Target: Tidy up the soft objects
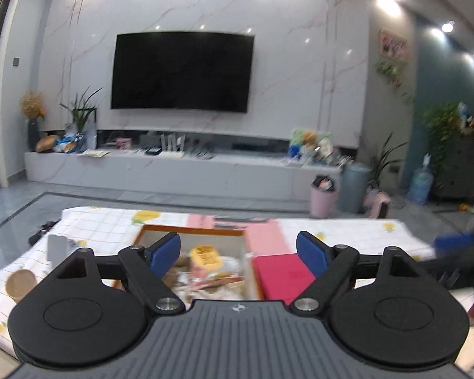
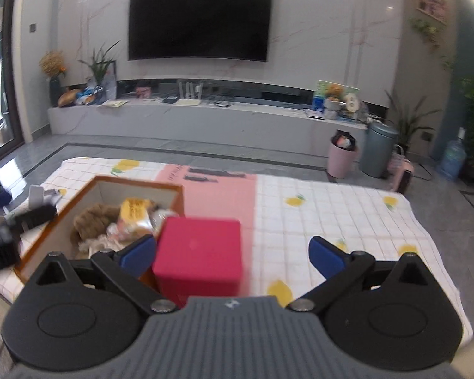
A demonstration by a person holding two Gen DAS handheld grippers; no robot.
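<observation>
Box [image 2: 110, 218] on the left already has soft things in it: a brown plush toy [image 2: 93, 221], a yellow packet [image 2: 136, 210], pale fabric underneath. So the sorting looks well along, though I can't tell what else remains outside. Left gripper [image 1: 238, 254] hovers just above that box, jaws wide apart, holding nothing. Moving right, a red cube [image 2: 199, 252] stands on the checked cloth [image 2: 331, 208], touching the box's near corner. Right gripper [image 2: 232, 257] hangs over it, jaws spread wide and empty, the cube sitting between them, closer to the left pad.
</observation>
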